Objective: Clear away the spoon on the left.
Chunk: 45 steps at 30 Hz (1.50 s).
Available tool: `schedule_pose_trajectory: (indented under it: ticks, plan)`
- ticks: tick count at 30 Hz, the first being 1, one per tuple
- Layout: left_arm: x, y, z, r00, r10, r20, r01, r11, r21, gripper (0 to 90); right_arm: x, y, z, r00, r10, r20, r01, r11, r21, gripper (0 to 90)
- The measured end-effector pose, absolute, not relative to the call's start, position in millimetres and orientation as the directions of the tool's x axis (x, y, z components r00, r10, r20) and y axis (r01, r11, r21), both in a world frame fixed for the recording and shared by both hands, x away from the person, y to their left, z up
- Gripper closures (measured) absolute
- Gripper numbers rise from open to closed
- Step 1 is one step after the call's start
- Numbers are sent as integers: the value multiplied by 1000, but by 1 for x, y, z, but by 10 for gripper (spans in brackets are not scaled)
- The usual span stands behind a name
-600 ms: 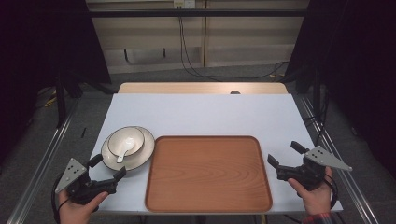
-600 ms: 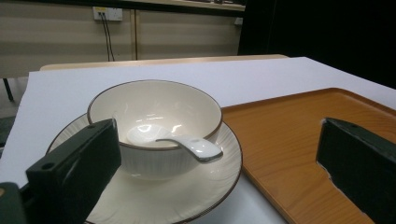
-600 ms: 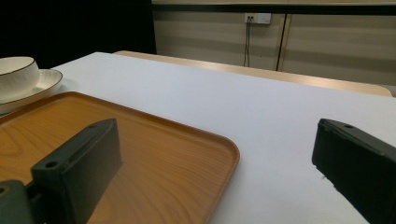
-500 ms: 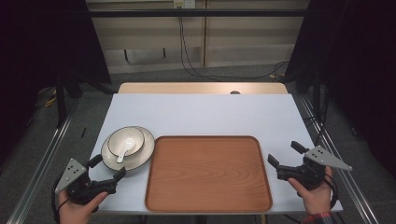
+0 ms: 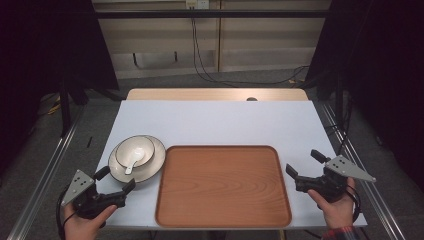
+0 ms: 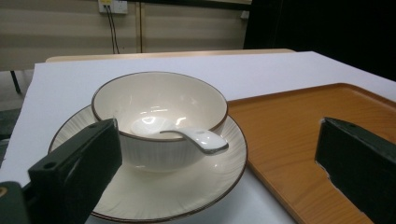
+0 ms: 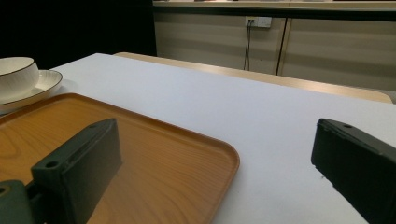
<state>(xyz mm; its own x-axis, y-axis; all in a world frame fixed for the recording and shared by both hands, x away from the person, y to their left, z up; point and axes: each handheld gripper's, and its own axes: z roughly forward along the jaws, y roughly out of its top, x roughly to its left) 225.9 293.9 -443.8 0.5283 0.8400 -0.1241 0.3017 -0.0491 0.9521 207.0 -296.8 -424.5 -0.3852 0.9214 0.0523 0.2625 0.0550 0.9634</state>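
Two tools at the near edge of the table [image 5: 215, 122], one per hand, both with jaws spread wide and nothing between them. Left tool [image 5: 114, 180] low at the near left corner, aimed at a cream bowl [image 5: 135, 151] with a dark rim, seated on a matching ribbed plate [image 5: 155, 162]. White ceramic spoon [image 5: 131, 165] lying inside the bowl, handle resting over the near rim and pointing toward the left tool. From the left gripper view: bowl [image 6: 159, 116] and plate [image 6: 187, 196] framed between the two black jaws, close ahead but apart from them; spoon [image 6: 196, 137] handle overhanging the bowl's rim above the plate. Wooden tray [image 5: 222, 185] flat at the near centre of the table, just beside the plate on its right. Right tool [image 5: 305, 165] at the tray's right edge, held off the tray, pointing across it. From the right gripper view: tray [image 7: 154, 154] corner between the jaws, bowl [image 7: 16, 74] and plate [image 7: 44, 84] far off at left.
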Motion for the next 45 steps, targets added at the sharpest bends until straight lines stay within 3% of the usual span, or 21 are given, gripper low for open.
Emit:
schedule_pose_trajectory:
  ticks: [4,11,16,26,45]
  plan:
    - [227,295,-444,517,850,-100,297,-68,952,61,207,-296,-425,-387,920,54,267,56,962,11]
    - [230,299,-446,533,845,-52,277,-116,954,300,208,-295,-426,-394,918,49,268,64,961,13]
    - [233,298,-450,535,845,-25,281,-150,948,370,208,-295,-426,-403,914,46,267,69,961,13]
    - [234,297,-453,528,849,10,268,-177,947,444,210,-295,-426,-398,916,48,267,66,961,16]
    - [246,285,-453,545,838,-28,283,-153,947,608,196,-307,-426,-363,930,50,272,55,961,19]
